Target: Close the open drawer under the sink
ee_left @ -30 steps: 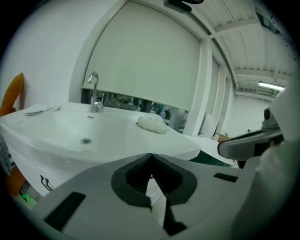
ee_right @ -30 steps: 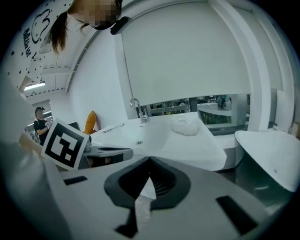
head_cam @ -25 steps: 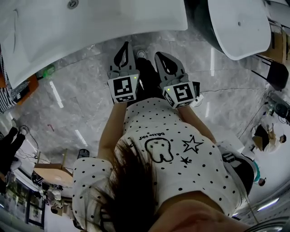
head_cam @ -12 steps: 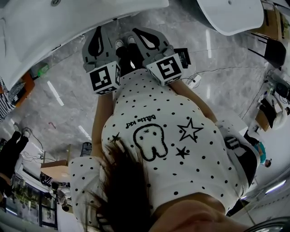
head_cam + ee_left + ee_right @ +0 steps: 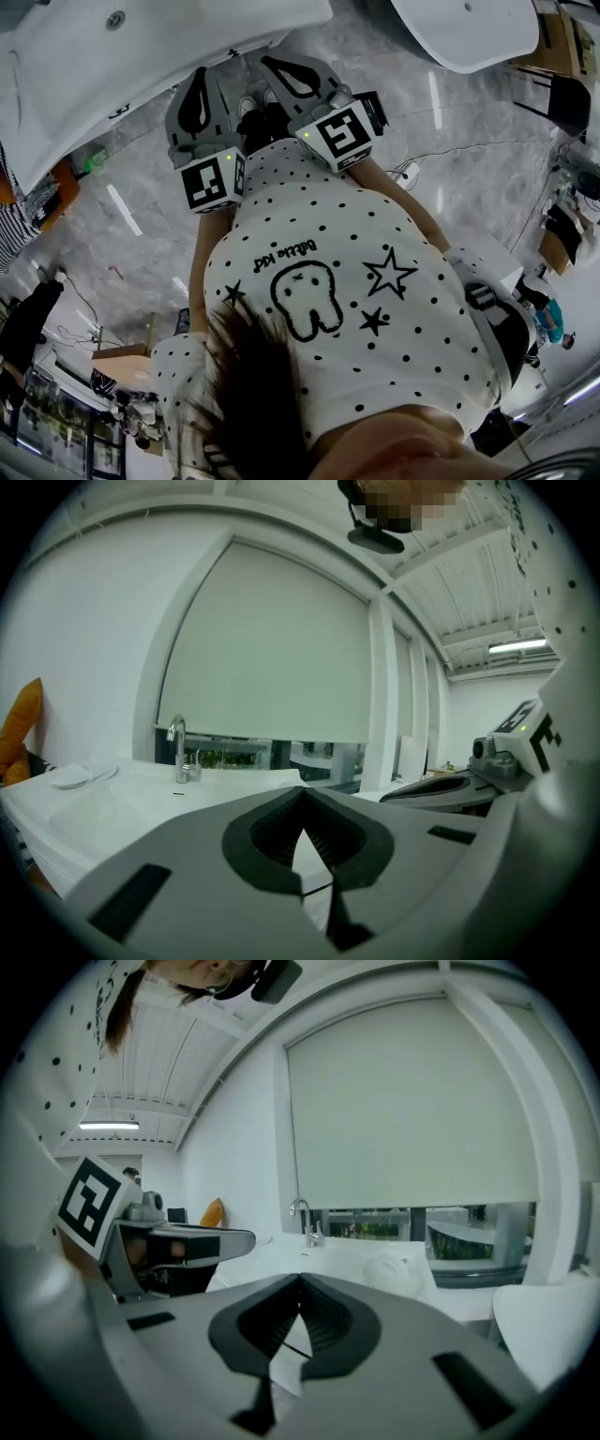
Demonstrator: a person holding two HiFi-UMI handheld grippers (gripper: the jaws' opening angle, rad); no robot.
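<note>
The white sink counter (image 5: 159, 52) with its drain (image 5: 115, 19) fills the top left of the head view. No drawer shows in any view. My left gripper (image 5: 201, 73) and right gripper (image 5: 266, 63) are held side by side at the counter's front edge, both shut and empty. In the left gripper view the left gripper (image 5: 302, 791) points over the counter (image 5: 112, 799) towards the chrome faucet (image 5: 178, 750). In the right gripper view the right gripper (image 5: 300, 1280) has its jaws together, with the faucet (image 5: 304, 1219) beyond and the left gripper (image 5: 183, 1241) beside it.
A second white basin (image 5: 469, 33) sits at the top right. The grey marble floor (image 5: 141, 234) carries a cable (image 5: 450, 148). An orange item (image 5: 22, 726) stands left of the sink, and a white lump (image 5: 394, 1269) lies on the counter. My own dotted shirt (image 5: 328, 300) hides the space below.
Both grippers have moved up the head view towards the sink counter's edge, the left one also shifting left. Their jaws have stayed together.
</note>
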